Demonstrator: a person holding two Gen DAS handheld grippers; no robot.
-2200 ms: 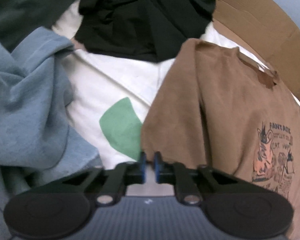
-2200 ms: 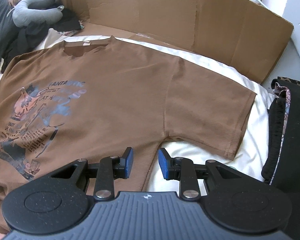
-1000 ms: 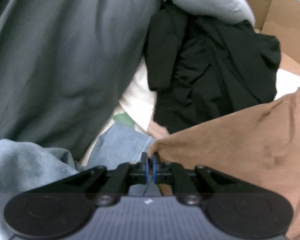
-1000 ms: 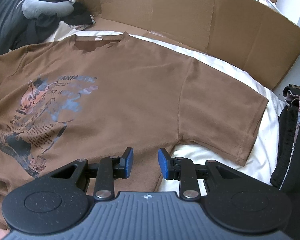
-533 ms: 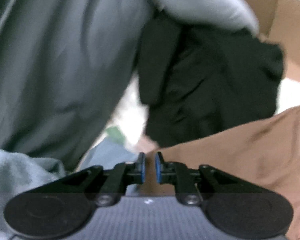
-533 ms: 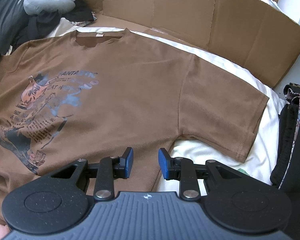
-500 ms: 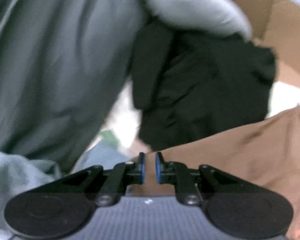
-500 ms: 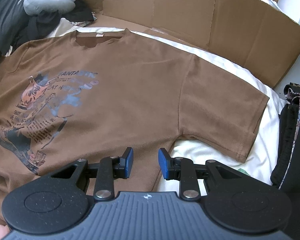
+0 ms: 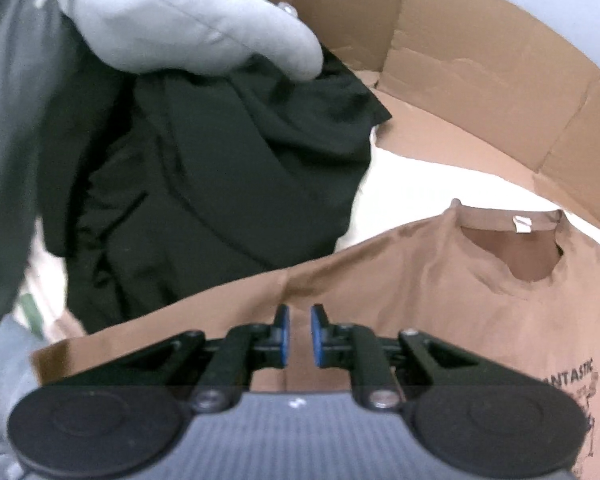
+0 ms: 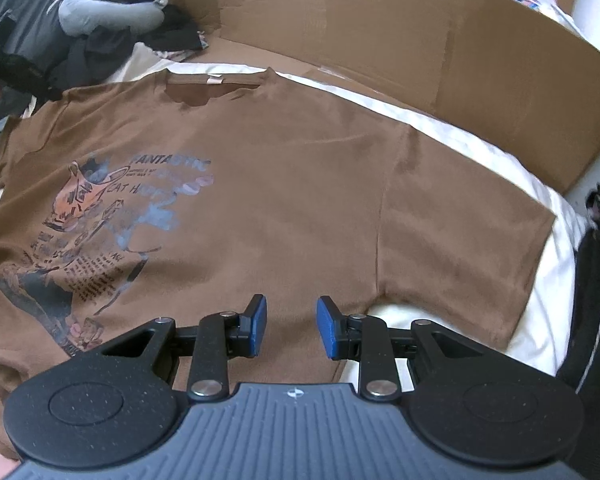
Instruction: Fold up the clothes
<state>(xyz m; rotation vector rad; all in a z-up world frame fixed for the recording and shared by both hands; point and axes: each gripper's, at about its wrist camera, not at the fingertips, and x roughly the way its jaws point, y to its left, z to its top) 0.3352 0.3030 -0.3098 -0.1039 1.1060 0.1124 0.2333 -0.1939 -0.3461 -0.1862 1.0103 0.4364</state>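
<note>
A brown T-shirt [image 10: 280, 180] with a cat print lies face up and spread flat on a white sheet [image 10: 548, 272]. In the left wrist view the T-shirt [image 9: 460, 300] shows its collar and one shoulder. My left gripper [image 9: 298, 316] hovers over that shoulder and sleeve, its blue pads a narrow gap apart with nothing between them. My right gripper [image 10: 290, 312] stands open above the shirt's side, just inside the armpit of the other sleeve, and holds nothing.
A black garment [image 9: 220, 180] is heaped beside the shirt's shoulder, under a grey neck pillow [image 9: 180, 20]. Grey-green cloth [image 9: 12, 120] fills the left. A cardboard wall [image 10: 420, 40] rings the far side. Dark folded clothes [image 10: 596, 300] sit at the right edge.
My left gripper has let go of the brown sleeve edge, opened a little and moved right over the shirt, bringing the collar into view. The right gripper has stayed put.
</note>
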